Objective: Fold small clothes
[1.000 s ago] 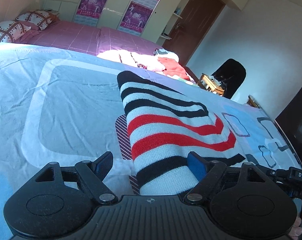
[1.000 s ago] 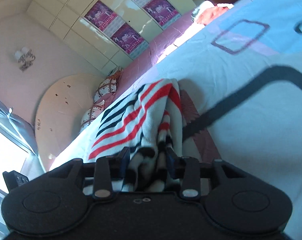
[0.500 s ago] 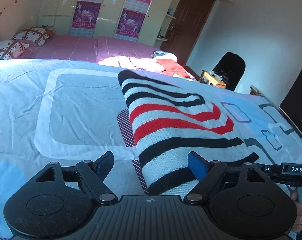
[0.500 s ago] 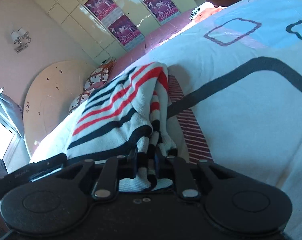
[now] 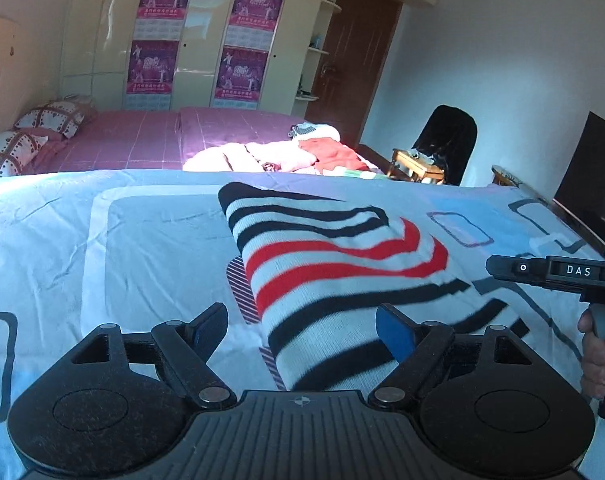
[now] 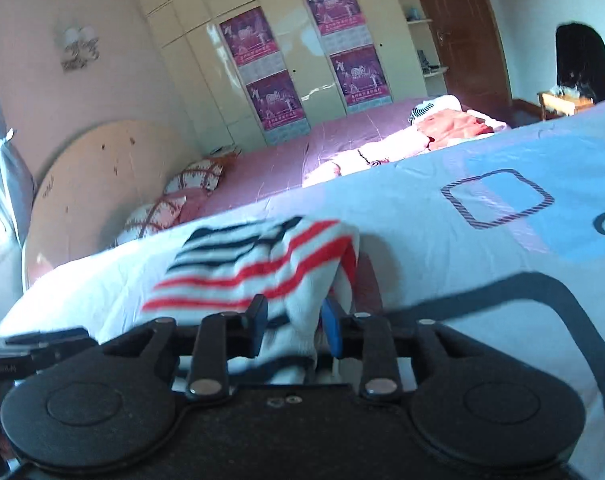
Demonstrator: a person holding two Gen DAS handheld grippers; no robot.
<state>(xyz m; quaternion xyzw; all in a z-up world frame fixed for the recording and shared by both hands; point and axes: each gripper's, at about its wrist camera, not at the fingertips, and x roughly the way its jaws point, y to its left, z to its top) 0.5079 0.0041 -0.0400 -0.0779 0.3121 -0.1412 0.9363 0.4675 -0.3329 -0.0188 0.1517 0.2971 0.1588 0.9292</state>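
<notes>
**Striped knit on the patterned bedspread, between both grippers**

We see a white knitted garment with black and red stripes [image 5: 342, 276] lying folded on the pale blue bedspread printed with dark rounded rectangles [image 5: 102, 240]. We take the garment as our landmark.

Our left gripper [image 5: 302, 326] stands at the garment's near edge with its fingers [image 5: 210, 326] spread wide. The knit passes between them, closer to the blue-padded one, and neither pad presses on it.

Our right gripper [image 6: 292, 320] sits at the garment's right-hand near corner. Its fingers [image 6: 258, 318] are narrow and a bunched fold of the knit runs between them. The jaws are opening slightly, and the cloth there is blurred, so we cannot tell whether the pads press on it. In the left wrist view this gripper's black body, lettered DAS, shows to the right of the garment, with a person's hand [image 5: 596, 354] around its handle.

Beyond the garment, at the bedspread's far edge, lies a heap of pink and red clothes [image 5: 286, 154] on a purple-pink checked sheet [image 5: 142, 140]. Further behind stands a cream wardrobe with magenta posters [image 5: 206, 40].
</notes>
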